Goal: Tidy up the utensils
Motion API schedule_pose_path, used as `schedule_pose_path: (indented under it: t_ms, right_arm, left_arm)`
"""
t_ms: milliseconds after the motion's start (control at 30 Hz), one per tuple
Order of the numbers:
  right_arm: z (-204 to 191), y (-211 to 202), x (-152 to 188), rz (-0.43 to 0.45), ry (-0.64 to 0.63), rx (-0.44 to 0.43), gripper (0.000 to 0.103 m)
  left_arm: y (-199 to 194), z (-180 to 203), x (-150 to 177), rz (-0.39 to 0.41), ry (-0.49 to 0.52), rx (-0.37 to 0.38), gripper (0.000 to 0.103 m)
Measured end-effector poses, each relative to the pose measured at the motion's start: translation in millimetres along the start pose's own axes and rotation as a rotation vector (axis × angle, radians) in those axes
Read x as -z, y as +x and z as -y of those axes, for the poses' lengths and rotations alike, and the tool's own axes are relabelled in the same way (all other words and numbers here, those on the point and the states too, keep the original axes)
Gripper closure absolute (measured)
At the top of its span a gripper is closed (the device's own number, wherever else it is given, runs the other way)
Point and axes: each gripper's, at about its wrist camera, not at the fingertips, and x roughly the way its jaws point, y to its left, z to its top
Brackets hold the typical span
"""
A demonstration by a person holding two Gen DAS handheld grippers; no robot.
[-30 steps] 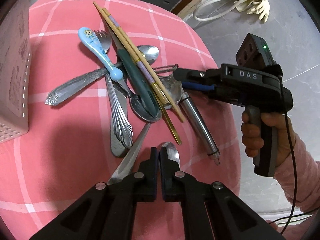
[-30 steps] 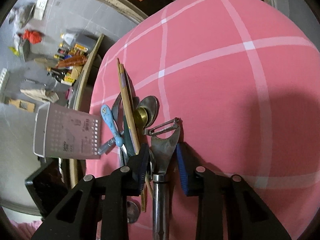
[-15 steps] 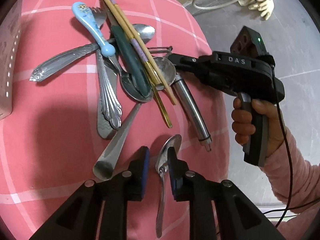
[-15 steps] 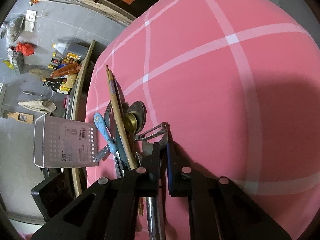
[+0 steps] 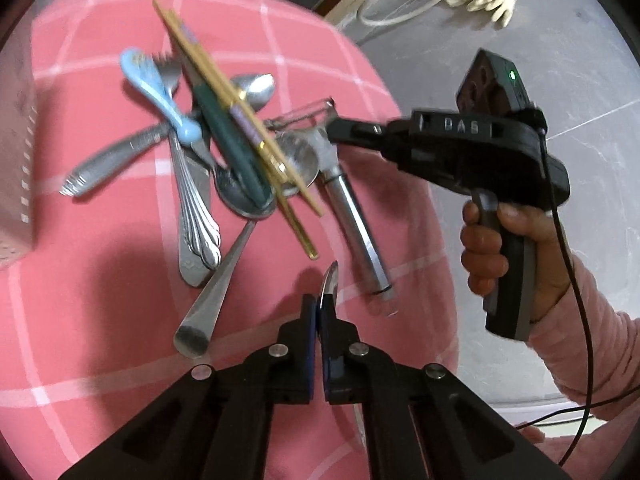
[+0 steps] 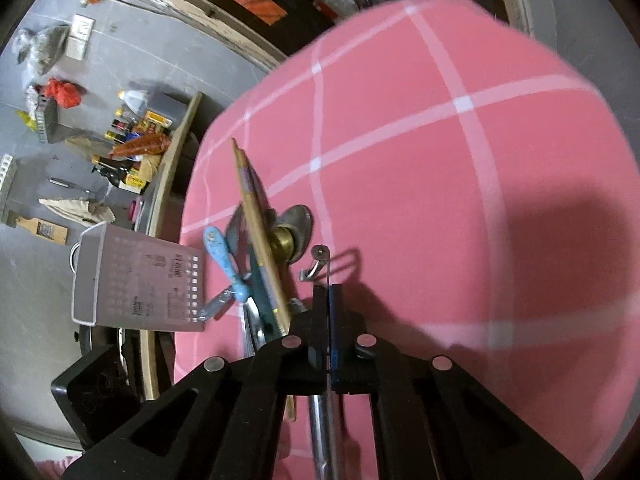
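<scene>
A perforated white basket (image 6: 136,280) stands at the left edge of the pink checked surface (image 5: 100,280), beside the heap of forks, spoons and chopsticks (image 5: 236,120). The left tongs (image 5: 319,308) are clenched on a small spoon (image 5: 330,276), near the heap. The right tongs (image 6: 328,304) are clamped on the peeler (image 5: 348,208), lying right of the heap.

A steel spoon (image 5: 329,280) stands on edge, pinched above the pink cloth. A steel-handled peeler (image 5: 352,216) is gripped at its head. Chopsticks (image 5: 236,120), forks, and a blue spoon (image 5: 160,96) lie heaped, crossing.
</scene>
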Motion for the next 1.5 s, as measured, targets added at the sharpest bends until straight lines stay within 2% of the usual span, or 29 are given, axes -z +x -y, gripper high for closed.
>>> schedule_pose_path:
  t_ms: [100, 200, 333, 500, 633, 767, 900, 1000, 1100, 1167, 1267, 1500]
  right_arm:
    - [-7.1, -21.0, 6.5, 0.052, -0.030, 0.025, 0.102]
    - [-9.9, -43.1, 15.6, 0.104, -0.033, 0.036, 0.102]
    - [-20.9, -78.7, 27.1, 0.213, -0.071, 0.067, 0.102]
    - [-45.3, -122.3, 31.7, 0.350, -0.102, 0.052, 0.102]
    - [-81.0, -147.8, 23.9, 0.441, -0.151, -0.016, 0.102]
    - [-132.9, -156.5, 7.7, 0.527, -0.228, -0.126, 0.102]
    - [-186.0, -148.4, -8.2, 0.611, -0.327, -0.218, 0.102]
    - [-221.6, -134.0, -13.5, 0.674, -0.425, -0.250, 0.102]
    - [-247.9, -103.6, -17.7, 0.703, -0.501, -0.264, 0.102]
    - [-251.4, -85.4, -20.0, 0.696, -0.520, -0.266, 0.102]
    - [-253.3, -64.4, -13.7, 0.682, -0.541, -0.251, 0.102]
    - [-233.7, -30.4, -1.3, 0.598, -0.526, -0.212, 0.101]
  left_arm:
    - [-16.9, 14.2, 1.4, 0.067, 0.019, -0.048, 0.100]
    - [-43.1, 29.1, 0.8, 0.168, 0.037, -0.103, 0.100]
    - [-80.4, 41.0, -4.7, 0.295, 0.045, -0.128, 0.100]
    - [-141.6, 46.5, -14.1, 0.478, 0.037, -0.173, 0.100]
    - [-189.0, 45.4, -24.7, 0.616, 0.023, -0.242, 0.100]
    - [-234.4, 31.9, -41.4, 0.769, 0.016, -0.380, 0.100]
    - [-256.8, 9.2, -54.9, 0.917, 0.030, -0.478, 0.100]
    - [-259.1, -5.1, -63.2, 1.003, 0.065, -0.528, 0.100]
    - [-257.1, -18.3, -61.0, 1.042, 0.087, -0.568, 0.100]
    - [-248.0, -27.8, -63.9, 1.049, 0.099, -0.596, 0.100]
    - [-234.9, -37.1, -63.1, 1.026, 0.113, -0.608, 0.100]
    - [-214.4, -47.9, -50.7, 0.946, 0.145, -0.577, 0.100]
